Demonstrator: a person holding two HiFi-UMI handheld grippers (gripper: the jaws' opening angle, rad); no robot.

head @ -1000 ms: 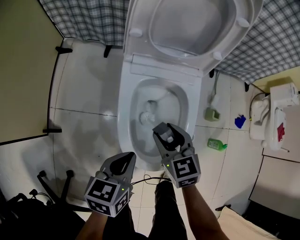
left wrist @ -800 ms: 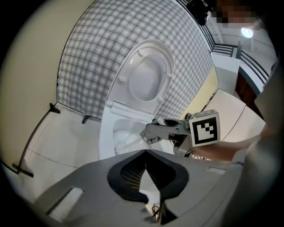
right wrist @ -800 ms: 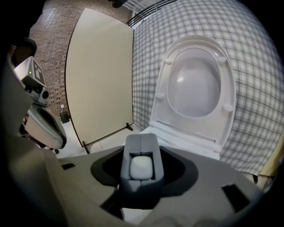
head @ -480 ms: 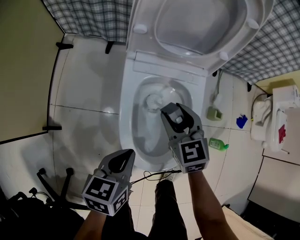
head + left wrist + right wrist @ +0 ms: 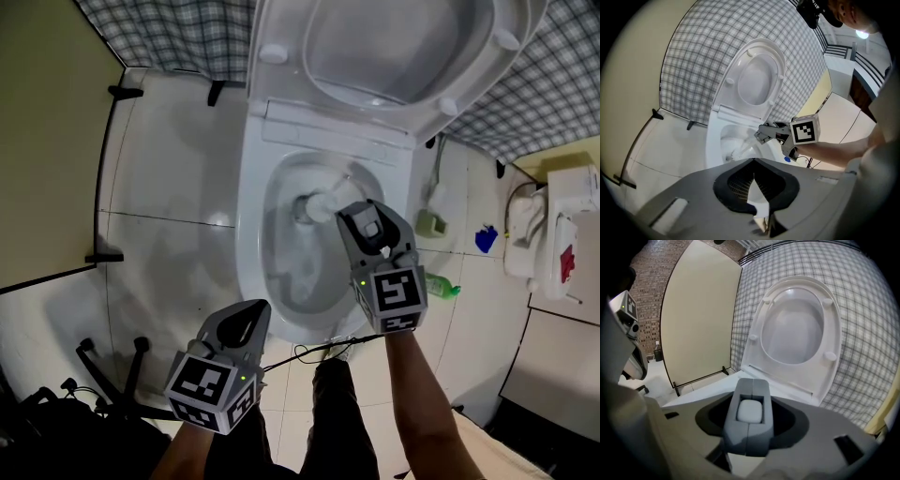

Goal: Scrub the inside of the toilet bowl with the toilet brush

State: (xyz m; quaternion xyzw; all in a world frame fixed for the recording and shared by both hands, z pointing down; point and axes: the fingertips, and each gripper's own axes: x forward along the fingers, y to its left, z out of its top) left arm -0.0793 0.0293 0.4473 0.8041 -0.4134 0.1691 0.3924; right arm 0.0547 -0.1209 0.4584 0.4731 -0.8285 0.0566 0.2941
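Right tool [image 5: 353, 216] clamps toilet brush [image 5: 319, 203] by its handle inside toilet bowl [image 5: 251, 234]; likely light, stiff, slick. Left tool [image 5: 254, 315] closed.

Bowl [image 5: 281, 264] open from above; raised seat [image 5: 394, 47] blocks rear; green bottle [image 5: 441, 287] on floor right.

We see a white toilet [image 5: 251, 234] and a white brush [image 5: 321, 204]. The wall [image 5: 169, 33] carries grey and white checks. The floor [image 5: 169, 169] tiles are pale grey, the panel [image 5: 47, 141] is cream. The left gripper [image 5: 255, 311] and the right gripper [image 5: 361, 214] are grey, partly patterned in black and white squares. One bottle [image 5: 439, 287] is green.
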